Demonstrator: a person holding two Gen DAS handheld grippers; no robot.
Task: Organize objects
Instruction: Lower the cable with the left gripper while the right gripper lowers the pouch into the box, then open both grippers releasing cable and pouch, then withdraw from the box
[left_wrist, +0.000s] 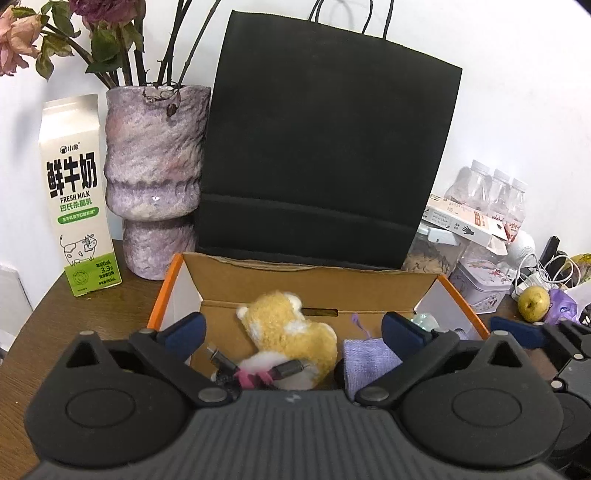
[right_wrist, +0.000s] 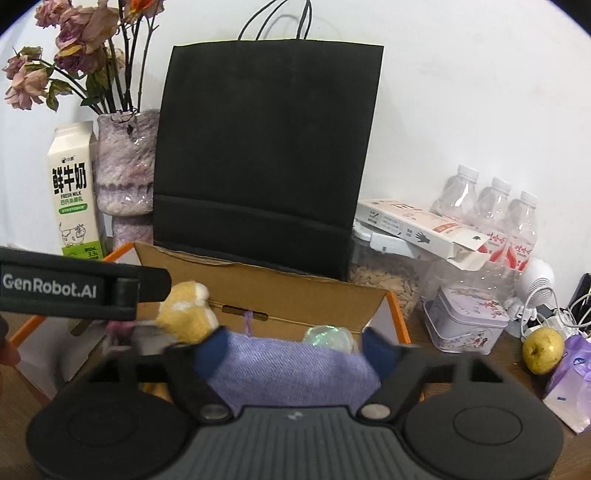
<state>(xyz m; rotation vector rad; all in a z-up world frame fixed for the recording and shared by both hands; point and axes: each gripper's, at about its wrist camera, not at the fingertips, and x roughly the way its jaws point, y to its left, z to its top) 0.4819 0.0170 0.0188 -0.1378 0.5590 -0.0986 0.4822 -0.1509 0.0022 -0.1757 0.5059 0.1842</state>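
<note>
An open cardboard box with orange edges sits in front of both grippers. Inside it lie a yellow-and-white plush toy, a dark cable with a pink band, a folded purple cloth and a pale green translucent item. My left gripper is open over the box, its blue pads wide apart on either side of the plush without touching it. My right gripper is open too, with the purple cloth lying loose between and beyond its pads. The plush shows at the left.
A tall black paper bag stands right behind the box. A purple vase and a milk carton are at the left. At the right are plastic bottles, a flat white carton, a tin, a pear and a tissue pack.
</note>
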